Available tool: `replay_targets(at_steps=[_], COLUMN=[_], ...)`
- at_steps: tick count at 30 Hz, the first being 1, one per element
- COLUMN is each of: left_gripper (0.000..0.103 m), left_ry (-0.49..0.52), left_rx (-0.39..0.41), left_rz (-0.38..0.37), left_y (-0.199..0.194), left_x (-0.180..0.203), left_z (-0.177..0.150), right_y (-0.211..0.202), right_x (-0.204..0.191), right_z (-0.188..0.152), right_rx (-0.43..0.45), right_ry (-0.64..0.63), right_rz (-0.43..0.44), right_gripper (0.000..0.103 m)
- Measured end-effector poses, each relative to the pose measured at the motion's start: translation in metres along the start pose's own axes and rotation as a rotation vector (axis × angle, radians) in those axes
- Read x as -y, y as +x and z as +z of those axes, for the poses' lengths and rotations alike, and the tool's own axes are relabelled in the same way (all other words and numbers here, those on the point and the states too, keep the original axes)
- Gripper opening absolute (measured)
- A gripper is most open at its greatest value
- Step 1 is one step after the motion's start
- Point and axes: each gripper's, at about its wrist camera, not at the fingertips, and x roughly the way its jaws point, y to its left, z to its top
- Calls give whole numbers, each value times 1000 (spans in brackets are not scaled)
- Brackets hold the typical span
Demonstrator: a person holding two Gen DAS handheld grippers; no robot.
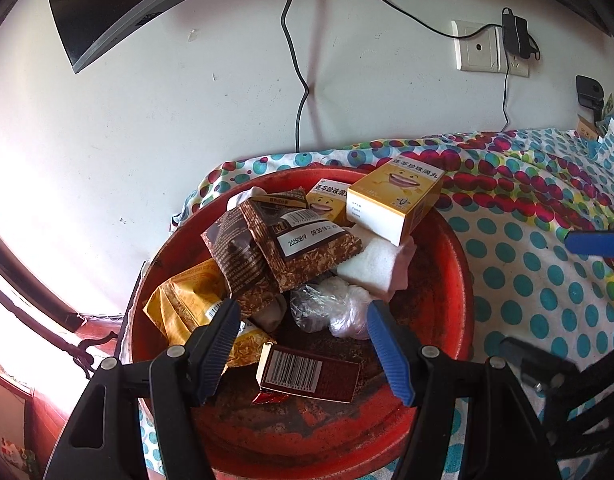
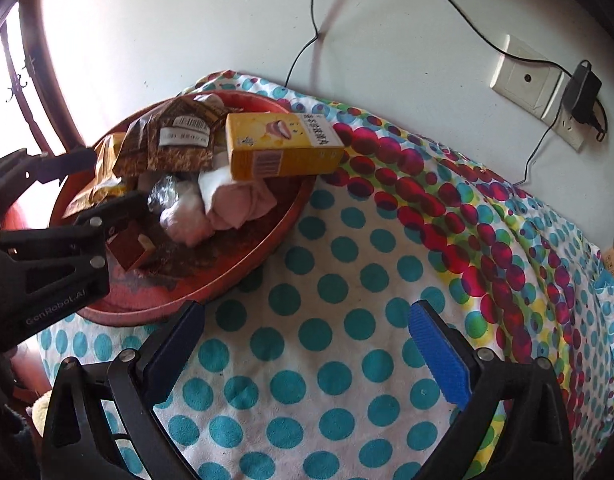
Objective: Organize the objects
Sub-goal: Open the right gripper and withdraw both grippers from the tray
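Observation:
A red round tray (image 1: 447,280) sits on a dotted cloth and holds a heap of things: two yellow medicine boxes (image 1: 395,204), a brown snack packet (image 1: 303,248), a yellow packet (image 1: 183,304), white cloth (image 1: 371,264), a clear plastic bag (image 1: 331,308) and a dark red box (image 1: 307,374). My left gripper (image 1: 303,354) is open over the tray's near side, its fingers either side of the dark red box. My right gripper (image 2: 307,344) is open and empty above the cloth, right of the tray (image 2: 259,256). The left gripper (image 2: 67,208) shows over the tray there.
The dotted cloth (image 2: 347,320) covers the surface up to a white wall. A wall socket (image 2: 527,80) with a black adapter (image 2: 583,92) and hanging cables is at the right. A dark monitor (image 1: 119,8) hangs at upper left. A window lies at the left.

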Motion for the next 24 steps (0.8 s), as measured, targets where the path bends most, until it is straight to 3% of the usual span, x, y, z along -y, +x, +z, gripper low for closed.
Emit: replay_targets(at_steps=[24], left_gripper=[68], left_ry=[-45], left_rx=[-18], left_rz=[29], left_y=[-3], left_x=[-11], left_z=[1], right_y=[-5], right_x=[-24], right_z=[11], right_rx=[-24], right_ry=[-64], right_rz=[15], right_gripper=[102])
